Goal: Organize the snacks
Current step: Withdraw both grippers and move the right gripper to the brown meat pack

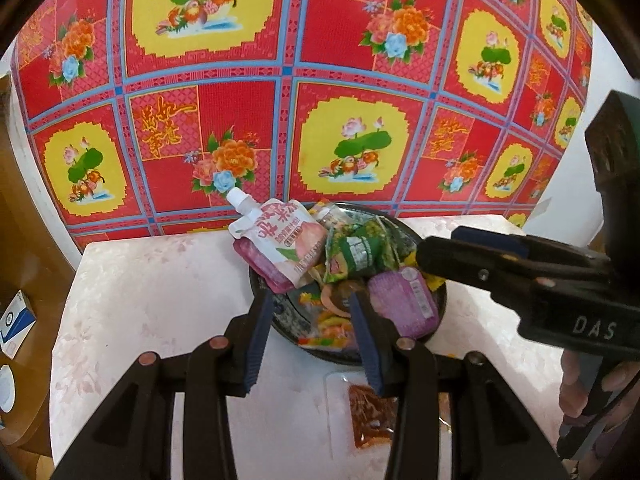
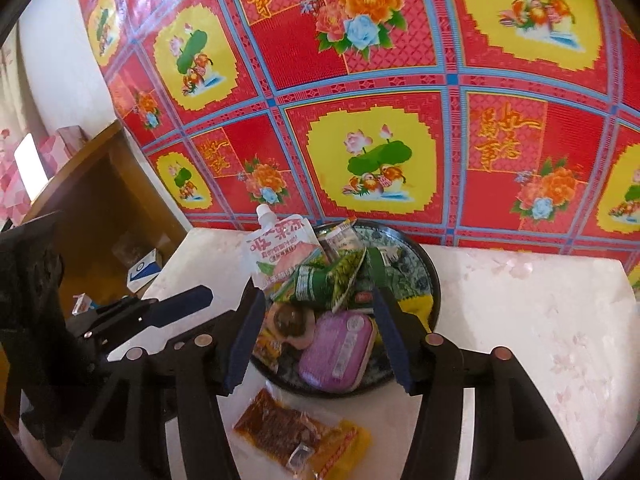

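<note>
Plate: dark round plate [image 2: 434, 280] w/ patterned inside, on pale marbled table [image 2: 520, 320], near the back edge, by the red/yellow floral cloth [image 2: 360, 80].
Snacks on plate: piled. White spouted jelly pouch [image 2: 280, 252] w/ peach print leans at the left rear, spout up, partly over the rim. Green wrapped packs [image 2: 320, 284] mid-pile. Purple tub [image 2: 338, 350] at the front, tilted on the pile. Brownish round snack [image 2: 290, 320] just left of the tub; type unclear, prob. sealed in clear film.
Loose snack: orange/yellow packet [image 2: 296, 436] w/ dark red strips lies flat on the table, just in front of the plate, apart from it.
Left gripper [image 1: 314, 340]: fingers moderately apart, nothing between them; tips over the plate's front-left part. Packet sits under its right finger in the left wrist view.
Right gripper [image 2: 320, 336]: fingers spread wide, holding nothing; tips over the plate's front half, w/ purple tub framed between them, no contact seen.
Grippers: side by side, left one's finger [image 2: 180, 308] shows at the right cam's left.
Side: wooden shelf [image 2: 100, 200] left of table, w/ blue/white box [image 2: 146, 270].
</note>
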Tool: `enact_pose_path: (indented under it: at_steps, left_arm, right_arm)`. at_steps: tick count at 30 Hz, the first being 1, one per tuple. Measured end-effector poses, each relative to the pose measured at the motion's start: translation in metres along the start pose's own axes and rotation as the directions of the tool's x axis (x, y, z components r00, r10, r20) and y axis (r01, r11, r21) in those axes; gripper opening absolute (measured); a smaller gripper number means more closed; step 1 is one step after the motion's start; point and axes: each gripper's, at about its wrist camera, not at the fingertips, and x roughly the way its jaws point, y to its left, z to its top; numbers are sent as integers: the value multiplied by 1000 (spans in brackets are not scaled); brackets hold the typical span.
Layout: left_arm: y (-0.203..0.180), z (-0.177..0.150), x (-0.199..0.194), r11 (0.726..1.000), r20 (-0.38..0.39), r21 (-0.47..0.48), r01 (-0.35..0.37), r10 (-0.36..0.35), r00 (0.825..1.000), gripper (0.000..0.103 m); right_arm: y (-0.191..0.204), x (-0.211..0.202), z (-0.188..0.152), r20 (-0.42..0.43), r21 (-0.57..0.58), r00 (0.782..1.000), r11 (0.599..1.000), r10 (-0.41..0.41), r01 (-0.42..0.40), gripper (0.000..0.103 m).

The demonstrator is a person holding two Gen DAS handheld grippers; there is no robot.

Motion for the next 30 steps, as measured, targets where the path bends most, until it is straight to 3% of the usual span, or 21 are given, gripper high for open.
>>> enact_pose_path:
  at_steps: [18, 30]
  left_arm:
    - [-12, -29, -27, 1000, -30, 5, 21, -21, 999, 44]
    - [-9, -58, -21, 1000, -103, -3, 2, -3, 995, 44]
  right_arm:
    - [-11, -34, -50, -73, 54, 997, 998, -35, 39, 58]
    - [-20, -26, -82, -156, 125, 988, 992, 17, 2, 56]
